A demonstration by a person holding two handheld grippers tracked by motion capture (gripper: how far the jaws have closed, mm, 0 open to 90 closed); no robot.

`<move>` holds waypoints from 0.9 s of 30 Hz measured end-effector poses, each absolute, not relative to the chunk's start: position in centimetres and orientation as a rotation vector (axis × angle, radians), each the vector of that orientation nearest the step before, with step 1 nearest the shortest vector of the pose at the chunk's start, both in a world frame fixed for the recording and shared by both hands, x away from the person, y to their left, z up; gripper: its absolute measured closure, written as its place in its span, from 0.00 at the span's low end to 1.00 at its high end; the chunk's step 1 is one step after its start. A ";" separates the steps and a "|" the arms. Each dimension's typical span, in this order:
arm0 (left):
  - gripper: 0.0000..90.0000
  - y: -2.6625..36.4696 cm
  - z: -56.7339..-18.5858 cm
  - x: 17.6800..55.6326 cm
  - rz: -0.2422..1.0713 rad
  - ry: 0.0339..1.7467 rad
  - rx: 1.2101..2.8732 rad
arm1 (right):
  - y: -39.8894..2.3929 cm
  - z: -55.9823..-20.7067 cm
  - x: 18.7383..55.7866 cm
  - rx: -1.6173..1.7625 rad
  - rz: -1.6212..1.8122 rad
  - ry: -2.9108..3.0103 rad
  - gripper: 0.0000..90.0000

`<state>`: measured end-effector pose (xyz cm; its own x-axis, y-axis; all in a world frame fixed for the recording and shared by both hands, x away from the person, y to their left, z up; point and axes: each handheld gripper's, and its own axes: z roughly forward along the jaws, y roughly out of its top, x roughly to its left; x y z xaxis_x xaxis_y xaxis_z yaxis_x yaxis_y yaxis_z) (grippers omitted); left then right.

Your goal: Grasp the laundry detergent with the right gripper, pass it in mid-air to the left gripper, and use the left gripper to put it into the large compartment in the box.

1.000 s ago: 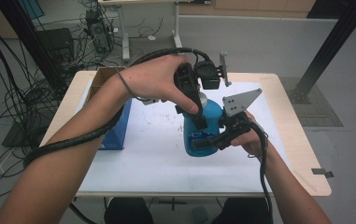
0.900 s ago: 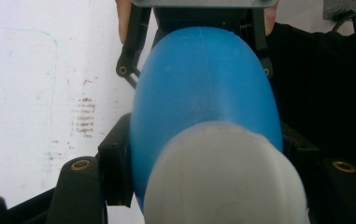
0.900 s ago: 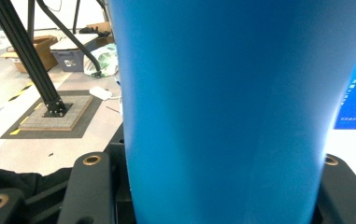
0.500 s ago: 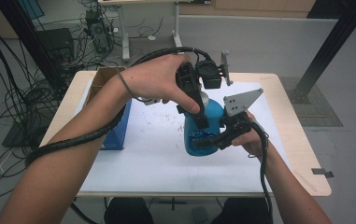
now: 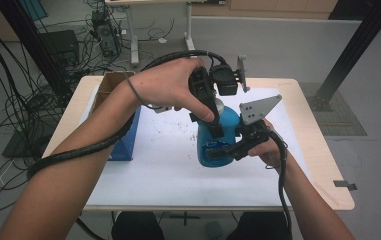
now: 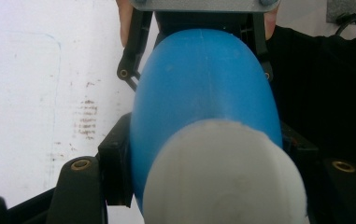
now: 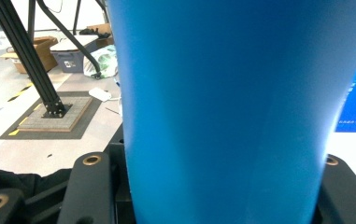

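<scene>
High view: bottle upright mid-table, left gripper clamped on its cap, right gripper clamped on its body; gripper views: smooth stiff plastic, likely slippery, so grip the waist.

grey floor, tangled cables, black frame post, far desk

High view overhead; gripper views close, perhaps sharing blue bottle.
</scene>
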<state>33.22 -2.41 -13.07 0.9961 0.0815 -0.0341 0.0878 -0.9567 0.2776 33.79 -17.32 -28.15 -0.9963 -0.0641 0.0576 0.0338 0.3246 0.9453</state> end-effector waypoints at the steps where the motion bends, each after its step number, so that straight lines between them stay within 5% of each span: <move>1: 0.42 -2.4 -13.1 33.2 -0.032 0.124 2.856 | -17.3 -28.2 33.8 0.028 -1.778 -2.487 0.48; 27: 0.42 -2.1 -13.2 33.1 -0.035 0.130 2.867 | -17.1 -28.2 33.8 0.035 -1.766 -2.491 0.48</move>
